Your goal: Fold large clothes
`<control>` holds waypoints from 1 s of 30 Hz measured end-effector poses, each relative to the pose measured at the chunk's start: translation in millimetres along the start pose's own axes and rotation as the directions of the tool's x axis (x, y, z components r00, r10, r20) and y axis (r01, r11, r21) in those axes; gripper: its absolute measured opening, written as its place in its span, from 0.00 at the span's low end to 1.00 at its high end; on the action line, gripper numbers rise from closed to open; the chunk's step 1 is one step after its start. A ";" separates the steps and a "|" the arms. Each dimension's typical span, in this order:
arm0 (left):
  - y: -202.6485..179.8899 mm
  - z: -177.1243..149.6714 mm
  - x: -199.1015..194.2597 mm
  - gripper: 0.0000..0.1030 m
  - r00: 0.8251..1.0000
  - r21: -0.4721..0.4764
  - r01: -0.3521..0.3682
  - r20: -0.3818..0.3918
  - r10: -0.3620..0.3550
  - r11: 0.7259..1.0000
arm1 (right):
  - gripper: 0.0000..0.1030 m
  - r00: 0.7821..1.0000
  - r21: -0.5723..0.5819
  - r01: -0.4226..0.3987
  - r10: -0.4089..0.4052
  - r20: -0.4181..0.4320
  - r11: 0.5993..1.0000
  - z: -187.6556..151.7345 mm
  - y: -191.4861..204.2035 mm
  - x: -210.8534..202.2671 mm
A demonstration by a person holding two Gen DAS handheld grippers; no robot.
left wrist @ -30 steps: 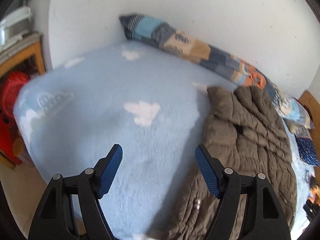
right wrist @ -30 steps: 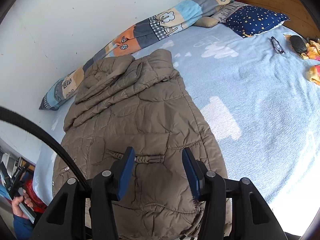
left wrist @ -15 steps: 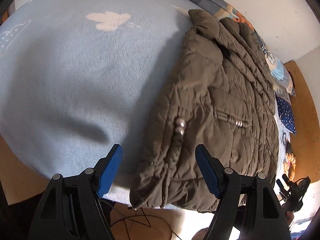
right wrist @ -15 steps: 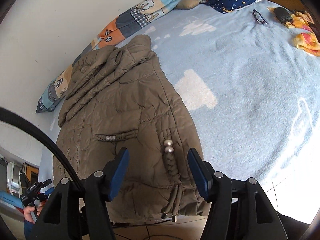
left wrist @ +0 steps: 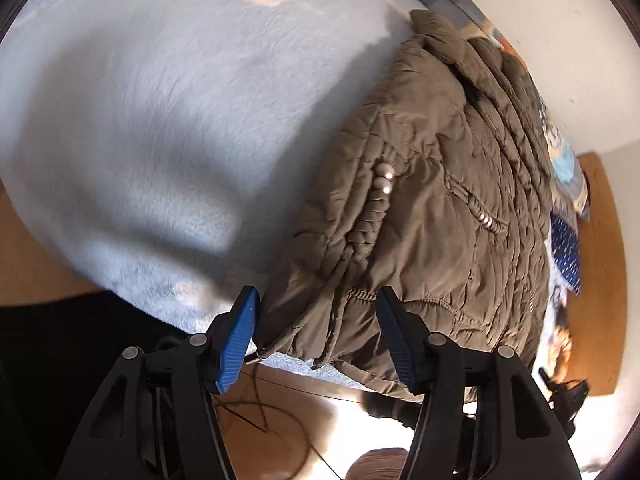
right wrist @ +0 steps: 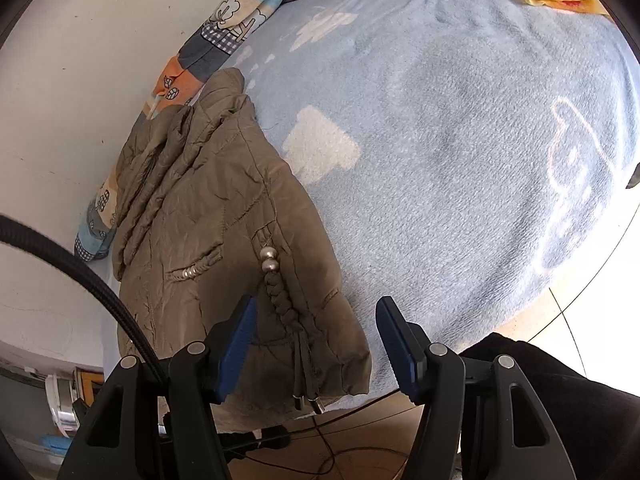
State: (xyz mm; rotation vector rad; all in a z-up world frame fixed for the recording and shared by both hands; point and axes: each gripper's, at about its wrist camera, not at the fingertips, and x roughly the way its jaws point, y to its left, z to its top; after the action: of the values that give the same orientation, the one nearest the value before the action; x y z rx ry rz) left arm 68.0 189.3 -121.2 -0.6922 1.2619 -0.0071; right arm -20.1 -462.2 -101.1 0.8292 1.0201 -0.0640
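Light-blue blanket [right wrist: 460, 152] covers the bed. Brown quilted jacket [left wrist: 432, 208] lies on it, hem at the blanket's near edge — beaded braided cord [right wrist: 276, 280] on top. Left gripper [left wrist: 316, 332] has just been closing, pads astride the hem, not pressing. Right gripper [right wrist: 316, 340] gapes over the hem corner — nothing held.

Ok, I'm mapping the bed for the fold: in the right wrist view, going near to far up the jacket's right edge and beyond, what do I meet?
Right claw → cord tips → braided cord → silver beads → jacket collar → patchwork bolster.
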 end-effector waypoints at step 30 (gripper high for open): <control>-33.8 -0.7 25.7 0.54 0.987 0.207 -0.151 0.078 0.138 0.967 | 0.41 0.990 -0.053 -0.015 0.007 -0.141 0.998 -17.5 17.9 56.4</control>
State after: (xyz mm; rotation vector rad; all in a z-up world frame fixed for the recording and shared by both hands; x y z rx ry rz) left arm 88.1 152.4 -127.3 -0.4116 1.2273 -0.0003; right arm 5.5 -420.5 -138.7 0.7984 1.1449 0.0321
